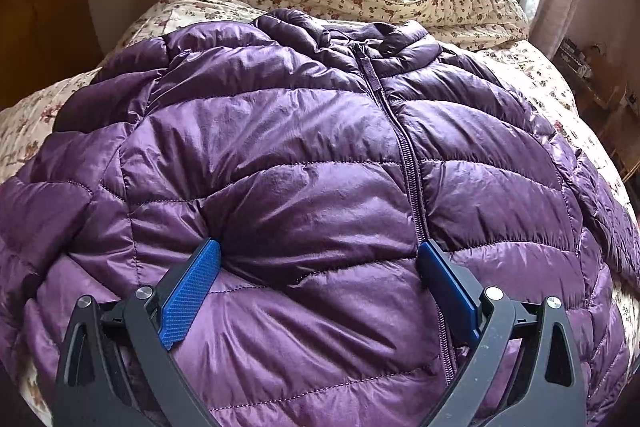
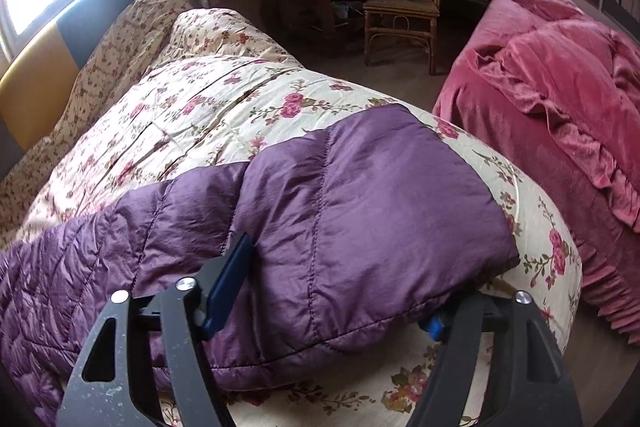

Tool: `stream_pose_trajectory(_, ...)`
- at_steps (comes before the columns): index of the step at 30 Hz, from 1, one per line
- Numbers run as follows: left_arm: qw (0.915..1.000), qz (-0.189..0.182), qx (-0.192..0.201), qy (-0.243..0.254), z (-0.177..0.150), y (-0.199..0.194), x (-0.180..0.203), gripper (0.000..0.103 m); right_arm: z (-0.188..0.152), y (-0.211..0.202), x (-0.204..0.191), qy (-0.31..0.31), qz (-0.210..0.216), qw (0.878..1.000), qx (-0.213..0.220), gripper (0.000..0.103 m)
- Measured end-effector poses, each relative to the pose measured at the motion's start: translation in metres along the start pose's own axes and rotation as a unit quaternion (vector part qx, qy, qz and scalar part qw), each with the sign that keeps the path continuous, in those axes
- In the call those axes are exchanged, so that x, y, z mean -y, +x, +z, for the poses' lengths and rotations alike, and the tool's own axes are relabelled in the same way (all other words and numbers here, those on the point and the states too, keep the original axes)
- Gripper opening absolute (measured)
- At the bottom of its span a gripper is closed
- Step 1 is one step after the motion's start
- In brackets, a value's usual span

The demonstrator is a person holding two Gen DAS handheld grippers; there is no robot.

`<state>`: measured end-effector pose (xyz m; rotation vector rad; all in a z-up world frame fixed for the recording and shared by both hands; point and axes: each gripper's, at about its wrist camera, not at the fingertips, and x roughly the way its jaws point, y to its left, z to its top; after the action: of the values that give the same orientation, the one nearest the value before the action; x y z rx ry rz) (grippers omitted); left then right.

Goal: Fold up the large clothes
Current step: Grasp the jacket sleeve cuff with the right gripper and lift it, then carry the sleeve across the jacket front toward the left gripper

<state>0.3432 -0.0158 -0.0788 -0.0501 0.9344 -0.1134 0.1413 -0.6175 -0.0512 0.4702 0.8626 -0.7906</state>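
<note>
Purple puffer jacket [image 1: 304,155] on floral quilt [image 2: 192,99]; L hand-held gripper [image 1: 318,259] wide over front, R hand-held gripper [image 2: 340,291] wide astride sleeve [image 2: 376,195].

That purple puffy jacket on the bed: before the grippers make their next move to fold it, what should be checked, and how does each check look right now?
1. Jacket lies front up, zipper closed: ok.
2. Left gripper open, its fingers pressing the jacket's front with nothing pinched: ok.
3. Right gripper open around the sleeve, one finger on top, the other below its edge: ok.
4. Sleeve lies flat on the floral quilt: ok.
5. The other sleeve, at the jacket's far side, straightened: cannot tell.
6. Hem smooth: cannot tell, it lies below the cameras' view.
</note>
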Motion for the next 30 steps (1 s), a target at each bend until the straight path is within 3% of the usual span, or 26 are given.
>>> stream_pose_trajectory(4, 1.0000, 0.001, 0.000, 0.001, 0.000, 0.000, 0.000, 0.098, -0.002, 0.001, -0.005, -0.019, 0.005, 1.000, 0.011, 0.059)
stream_pose_trajectory(9, 1.0000, 0.001, 0.000, 0.004, -0.002, 0.001, 0.000, 0.099, 0.001, 0.000, -0.010, -0.020, 0.014, 1.000, 0.017, 0.028)
stream_pose_trajectory(12, 1.0000, 0.000, -0.002, 0.003, -0.002, 0.002, 0.000, 0.100, 0.007, -0.004, -0.021, -0.026, 0.023, 0.999, 0.024, 0.022)
stream_pose_trajectory(21, 0.9999, -0.011, -0.001, -0.006, -0.002, 0.002, -0.002, 0.100, 0.021, -0.030, -0.104, -0.095, 0.084, 0.990, 0.062, 0.015)
stream_pose_trajectory(30, 0.9994, -0.028, 0.004, -0.018, -0.001, 0.001, -0.007, 0.100, -0.016, -0.045, -0.209, -0.186, 0.149, 0.969, 0.067, 0.014)
